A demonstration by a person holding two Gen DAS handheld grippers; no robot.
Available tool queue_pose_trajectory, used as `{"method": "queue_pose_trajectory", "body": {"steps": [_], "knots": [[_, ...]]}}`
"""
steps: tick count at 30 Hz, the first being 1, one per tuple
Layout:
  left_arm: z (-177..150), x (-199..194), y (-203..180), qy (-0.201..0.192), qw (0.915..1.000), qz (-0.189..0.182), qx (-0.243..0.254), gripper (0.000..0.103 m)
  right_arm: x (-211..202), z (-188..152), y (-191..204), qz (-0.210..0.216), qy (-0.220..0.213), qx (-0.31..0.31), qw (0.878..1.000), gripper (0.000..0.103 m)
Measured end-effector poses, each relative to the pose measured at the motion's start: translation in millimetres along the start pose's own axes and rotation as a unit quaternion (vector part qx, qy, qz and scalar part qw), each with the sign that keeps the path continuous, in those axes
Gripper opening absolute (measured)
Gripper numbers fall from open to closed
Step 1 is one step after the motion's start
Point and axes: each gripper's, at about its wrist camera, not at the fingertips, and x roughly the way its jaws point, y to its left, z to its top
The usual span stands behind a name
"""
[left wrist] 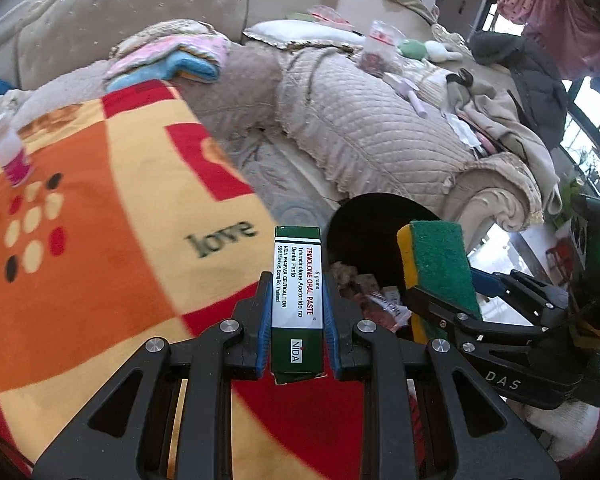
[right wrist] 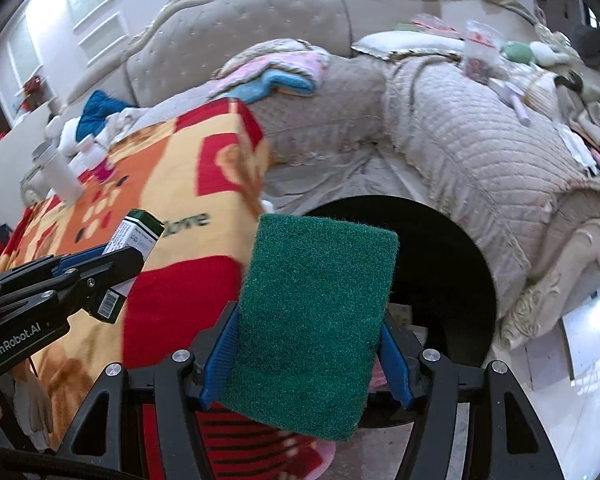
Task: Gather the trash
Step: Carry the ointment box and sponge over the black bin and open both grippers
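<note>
Over the colorful blanket that says "love", 2 grippers hold 2 bits of trash. The left gripper has its blue pads pressed tight on both long sides of a small green and white paste box. The box stands up between the fingers, with its top poking out past the tips. Held that way, it probably will not slip while it is carried.

The right gripper squeezes a green and yellow sponge. Its pads sit on the 2 edges of the sponge, and most of the sponge sticks out in front.

Both things hang in the air right beside a round black trash bin. The bin sits low by the beige sofa, and wrappers already lie inside it. The sponge is at the bin's near edge. The box is a little to its left, above the blanket's edge. I think both are held there to be dropped in.
</note>
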Motion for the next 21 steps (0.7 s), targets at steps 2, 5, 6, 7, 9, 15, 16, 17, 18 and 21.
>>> {"method": "queue_pose_trajectory", "body": {"steps": [2,5,6,7,9,15,16,17,18,21], "knots": [[3,8,-5,0.005,0.9999,-0.011,0.001,0.021,3,1,-12,-0.008,0.002,0.007,1.000,0.062],[7,20,-15,0.013,0.9997,-0.019,0.006,0.021,7,1,-26,-0.017,0.006,0.017,1.000,0.062],[8,25,-18,0.015,0.9996,-0.022,0.008,0.021,9,2,-29,-0.019,0.007,0.020,1.000,0.062],[8,28,-20,0.017,0.9995,-0.024,0.009,0.021,11,2,-34,-0.022,0.008,0.024,0.999,0.062],[9,32,-24,0.021,0.9994,-0.025,0.010,0.021,11,1,-42,-0.025,0.009,0.030,0.999,0.062],[10,41,-29,0.028,0.9991,-0.029,0.016,0.021,13,0,-52,-0.029,0.011,0.037,0.999,0.062],[10,42,-30,0.029,0.9990,-0.030,0.016,0.021,14,0,-53,-0.030,0.011,0.038,0.999,0.062],[11,44,-30,0.030,0.9989,-0.032,0.016,0.021,14,0,-54,-0.030,0.011,0.039,0.999,0.062],[11,46,-30,0.031,0.9988,-0.034,0.017,0.021,15,0,-55,-0.030,0.011,0.040,0.999,0.062],[13,49,-30,0.029,0.9987,-0.041,0.011,0.022,15,2,-60,-0.036,0.007,0.049,0.998,0.069]]}}
